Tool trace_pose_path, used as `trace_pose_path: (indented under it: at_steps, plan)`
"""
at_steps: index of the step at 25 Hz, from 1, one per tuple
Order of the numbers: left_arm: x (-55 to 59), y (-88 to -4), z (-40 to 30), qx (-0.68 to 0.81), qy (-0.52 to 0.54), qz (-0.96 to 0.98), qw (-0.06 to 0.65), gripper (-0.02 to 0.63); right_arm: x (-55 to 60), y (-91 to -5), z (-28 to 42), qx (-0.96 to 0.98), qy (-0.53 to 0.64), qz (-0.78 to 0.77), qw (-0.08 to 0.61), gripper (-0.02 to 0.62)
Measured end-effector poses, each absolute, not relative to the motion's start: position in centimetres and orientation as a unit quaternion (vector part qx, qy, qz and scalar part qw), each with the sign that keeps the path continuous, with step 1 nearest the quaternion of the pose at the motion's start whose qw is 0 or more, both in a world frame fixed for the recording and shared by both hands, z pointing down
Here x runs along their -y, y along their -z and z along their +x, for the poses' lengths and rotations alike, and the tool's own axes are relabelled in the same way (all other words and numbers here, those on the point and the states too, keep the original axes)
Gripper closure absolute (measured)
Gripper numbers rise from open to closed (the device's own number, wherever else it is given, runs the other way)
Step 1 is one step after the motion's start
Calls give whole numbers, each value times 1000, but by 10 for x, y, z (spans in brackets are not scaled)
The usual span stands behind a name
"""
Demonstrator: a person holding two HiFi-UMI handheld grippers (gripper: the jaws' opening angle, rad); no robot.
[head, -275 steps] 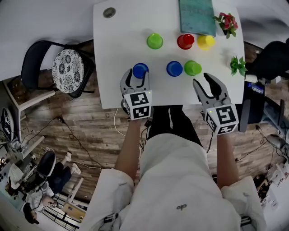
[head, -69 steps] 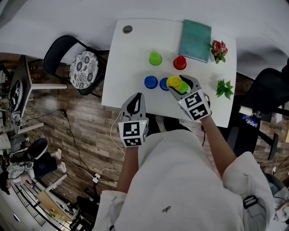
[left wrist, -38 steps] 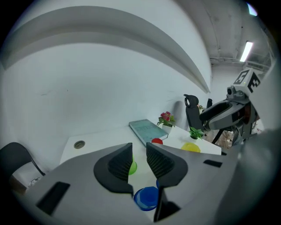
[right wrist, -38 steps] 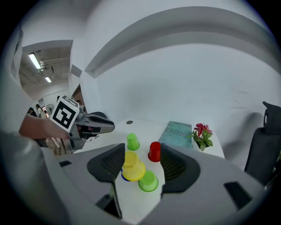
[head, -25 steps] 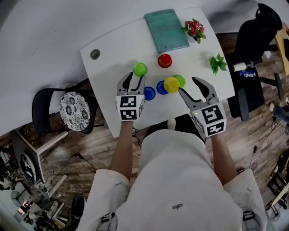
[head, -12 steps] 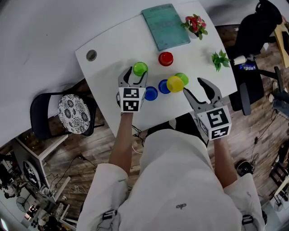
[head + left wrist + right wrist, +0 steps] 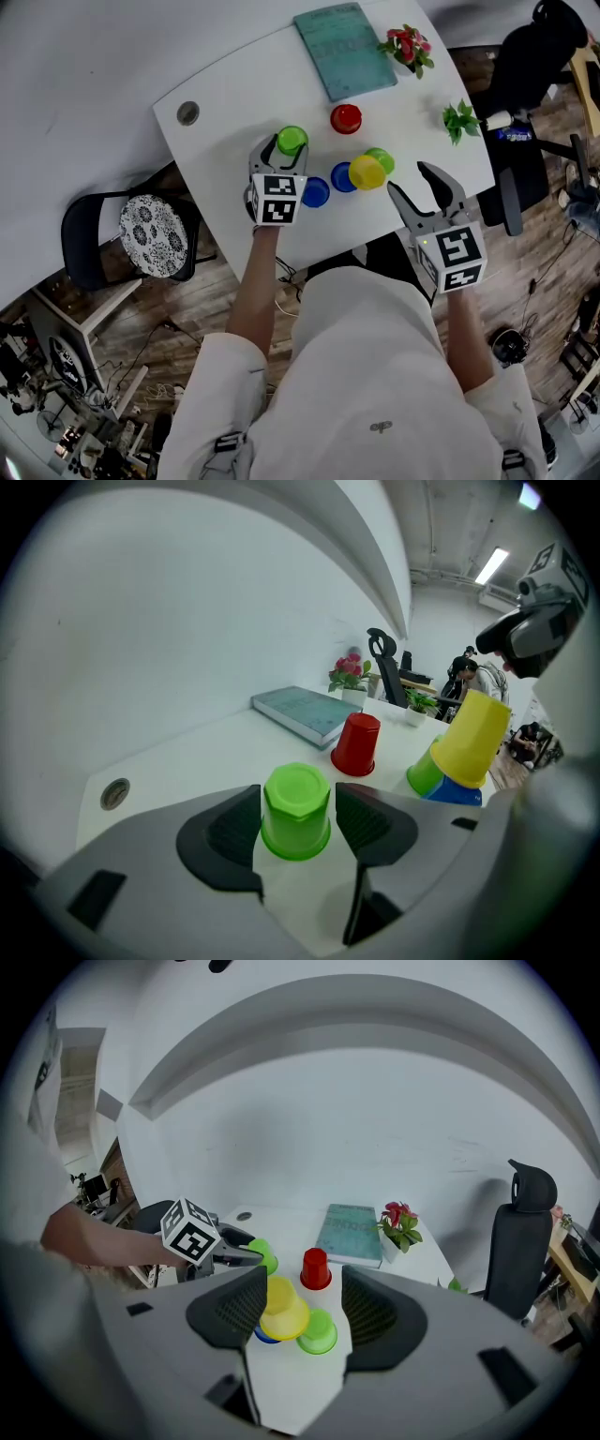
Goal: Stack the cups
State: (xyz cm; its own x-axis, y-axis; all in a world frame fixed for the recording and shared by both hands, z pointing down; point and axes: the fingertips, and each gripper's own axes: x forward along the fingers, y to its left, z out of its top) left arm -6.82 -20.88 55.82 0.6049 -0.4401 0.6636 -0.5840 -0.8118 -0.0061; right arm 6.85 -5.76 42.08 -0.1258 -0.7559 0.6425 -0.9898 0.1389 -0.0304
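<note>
A light green cup (image 7: 296,810) stands upside down between the jaws of my left gripper (image 7: 281,156). The jaws are open, and the pads flank the cup without pressing on it. In the middle of the table a yellow cup (image 7: 367,172) sits tilted on a blue cup (image 7: 341,178), leaning against a second green cup (image 7: 382,159). Another blue cup (image 7: 316,192) stands alone beside the left gripper. A red cup (image 7: 346,118) stands further back. My right gripper (image 7: 406,178) hangs open and empty to the right of the yellow cup, near the table's front edge.
A teal book (image 7: 344,37) lies at the back of the white table (image 7: 234,103), with red flowers (image 7: 404,45) and a small green plant (image 7: 458,119) along the right side. A round grommet (image 7: 187,112) sits at the left. A patterned chair (image 7: 145,234) stands left of the table, a black office chair (image 7: 553,47) right.
My left gripper has slid forward, so the light green cup now stands between its jaws, which have opened wider. The right gripper has drawn back a little from the yellow cup.
</note>
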Motion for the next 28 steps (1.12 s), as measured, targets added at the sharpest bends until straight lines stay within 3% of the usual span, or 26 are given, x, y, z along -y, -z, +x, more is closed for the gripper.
trace_pose_path:
  at_steps: [13, 28]
  plan:
    - [205, -545, -72, 293, -323, 894, 103, 377, 45, -415, 63, 708, -232, 622, 240, 344]
    - [180, -459, -85, 331, -247, 905, 100, 377, 49, -401, 55, 745, -202, 599, 213, 345]
